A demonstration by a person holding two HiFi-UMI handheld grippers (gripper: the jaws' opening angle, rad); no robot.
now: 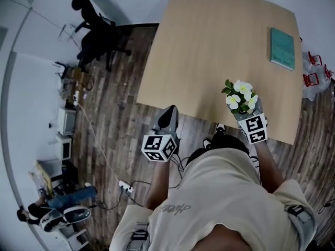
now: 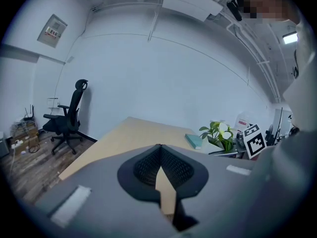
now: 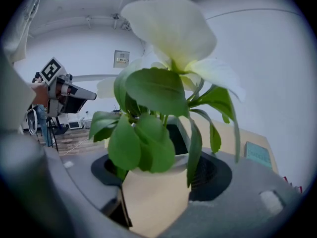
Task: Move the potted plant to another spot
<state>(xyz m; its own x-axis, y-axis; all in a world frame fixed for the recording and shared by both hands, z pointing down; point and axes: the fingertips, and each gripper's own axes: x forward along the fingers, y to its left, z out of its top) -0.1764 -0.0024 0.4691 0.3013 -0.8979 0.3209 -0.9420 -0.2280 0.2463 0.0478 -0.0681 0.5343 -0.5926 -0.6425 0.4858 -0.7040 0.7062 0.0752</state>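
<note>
The right gripper [image 1: 245,114] holds a small potted plant [image 1: 241,95] with white flowers and green leaves. Its black ribbed pads [image 3: 214,172] pinch the cream pot [image 3: 156,202] from both sides, and the leaves rise in front of that gripper's camera. The plant sits over the near edge of the pale rectangular wooden table [image 1: 209,51], toward the table's near right corner. No view shows whether the pot's base touches the tabletop.

The left gripper [image 1: 169,114] is at the same near edge of the table, toward its left corner and well apart from the plant. Its fingers are pressed together at the tips with nothing between them, and only a sliver of tabletop shows through the gap lower down.

A flat teal book [image 1: 282,48] lies on the table near its far right corner, well apart from the plant. Just off the table's right edge sit some red-and-clear objects [image 1: 312,69], too small to identify. A black wheeled office chair [image 1: 97,33] stands on the dark plank floor [image 1: 115,114] beyond the table's far left corner. A white power strip [image 1: 124,186] lies on the floor off the table's near left side. Boxes and equipment [image 1: 65,122] line the white wall farther left of the table.
</note>
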